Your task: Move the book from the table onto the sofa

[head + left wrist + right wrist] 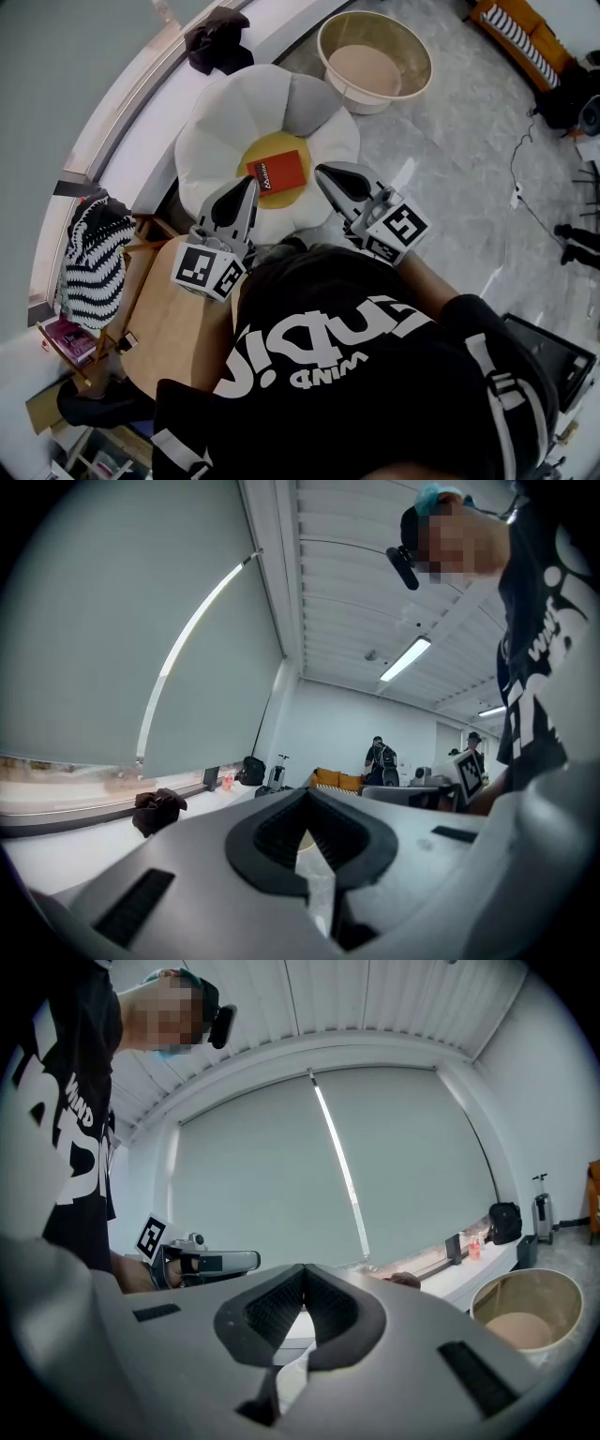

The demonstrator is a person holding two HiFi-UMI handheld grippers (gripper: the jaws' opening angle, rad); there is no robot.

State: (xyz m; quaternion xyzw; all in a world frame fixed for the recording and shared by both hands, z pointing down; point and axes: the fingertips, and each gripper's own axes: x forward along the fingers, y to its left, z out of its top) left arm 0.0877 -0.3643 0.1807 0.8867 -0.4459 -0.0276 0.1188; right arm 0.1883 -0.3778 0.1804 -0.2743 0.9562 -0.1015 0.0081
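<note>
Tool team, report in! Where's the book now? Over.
Both shut and empty: left tool, right tool. The red book lies on the flower sofa. Nothing in the way.

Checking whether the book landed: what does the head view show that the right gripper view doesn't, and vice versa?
Head view only: the red book lying on the white flower-shaped sofa, and the wooden table. Right gripper view only: the window blind and ceiling. Both: the left gripper, shut, and the round tub.
</note>
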